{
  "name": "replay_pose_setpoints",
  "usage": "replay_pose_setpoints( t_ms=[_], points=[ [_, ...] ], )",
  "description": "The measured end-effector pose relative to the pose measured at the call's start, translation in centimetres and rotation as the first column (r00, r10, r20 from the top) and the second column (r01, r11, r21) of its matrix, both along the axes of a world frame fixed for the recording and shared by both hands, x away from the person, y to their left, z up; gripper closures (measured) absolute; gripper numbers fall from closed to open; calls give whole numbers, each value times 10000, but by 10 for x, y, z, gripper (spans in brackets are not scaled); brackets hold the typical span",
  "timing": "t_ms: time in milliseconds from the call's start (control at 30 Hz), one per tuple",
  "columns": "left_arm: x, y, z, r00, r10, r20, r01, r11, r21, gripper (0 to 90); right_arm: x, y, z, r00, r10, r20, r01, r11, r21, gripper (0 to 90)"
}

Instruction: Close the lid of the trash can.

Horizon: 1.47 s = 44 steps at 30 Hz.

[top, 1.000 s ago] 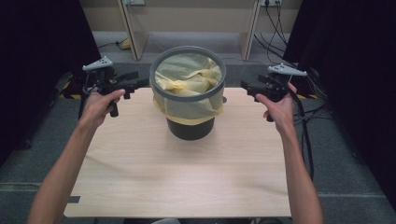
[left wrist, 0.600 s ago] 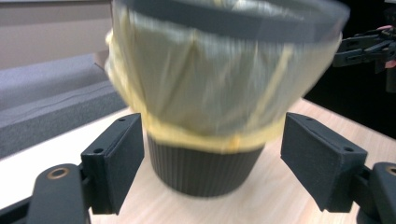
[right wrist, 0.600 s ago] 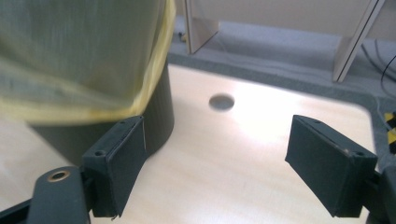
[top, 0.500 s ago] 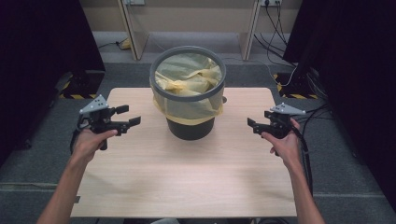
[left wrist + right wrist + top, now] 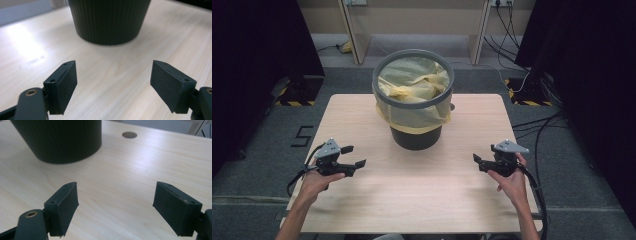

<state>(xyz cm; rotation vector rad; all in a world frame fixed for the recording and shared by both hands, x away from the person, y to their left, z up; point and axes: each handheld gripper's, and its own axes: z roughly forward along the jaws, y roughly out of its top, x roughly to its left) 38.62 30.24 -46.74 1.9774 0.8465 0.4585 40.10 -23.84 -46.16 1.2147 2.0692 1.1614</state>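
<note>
A dark ribbed waste bin (image 5: 414,100) stands upright on the light wooden table (image 5: 422,200), near the middle of its far edge, lined with a yellow bag (image 5: 412,82) that is folded over the grey rim and hangs down the outside of the wall. The left tool (image 5: 354,159) is held low over the table by the person's left hand (image 5: 317,182), close to the left edge and about halfway along it, its jaws pointing inward toward the middle of the table. In the left gripper view its two black jaws stand wide apart with only bare wood between them, and the bin's ribbed base (image 5: 110,21) rises ahead of them, well clear of the pads; the jaws have just been opening a little further, with nothing between them. The right tool (image 5: 478,161) is held in the right hand (image 5: 512,182) near the right edge, at about the same depth as the left one, pointing inward too. In the right gripper view its jaws are likewise spread wide over bare wood, empty, with the bin's base (image 5: 60,140) ahead and to the left and a small round dark disc (image 5: 129,135) set in the tabletop beyond it. Neither tool touches the bin; both are well apart from it, one on each side.
</note>
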Motion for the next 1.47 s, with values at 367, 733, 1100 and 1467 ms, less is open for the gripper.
replay_pose_setpoints(
  t_ms=[367, 733, 1100, 1467],
  points=[
    [-5, -4, -46, 9917, -416, -1216, 532, 9942, 939, 210, -19, 12, -35, 9975, 303, -640, -334, 9983, -480, 179],
    [-7, -8, -57, 9901, -455, -1328, 624, 9900, 1265, 162, -31, 16, -53, 9913, 421, -1247, -556, 9926, -1076, 180],
    [-7, -8, -57, 9901, -463, -1326, 633, 9898, 1275, 160, -31, 16, -55, 9856, 45, -1693, -261, 9917, -1255, 127],
    [-7, -8, -57, 9901, -459, -1326, 629, 9900, 1266, 161, -31, 16, -55, 9854, 42, -1702, -262, 9915, -1273, 126]
  ],
)
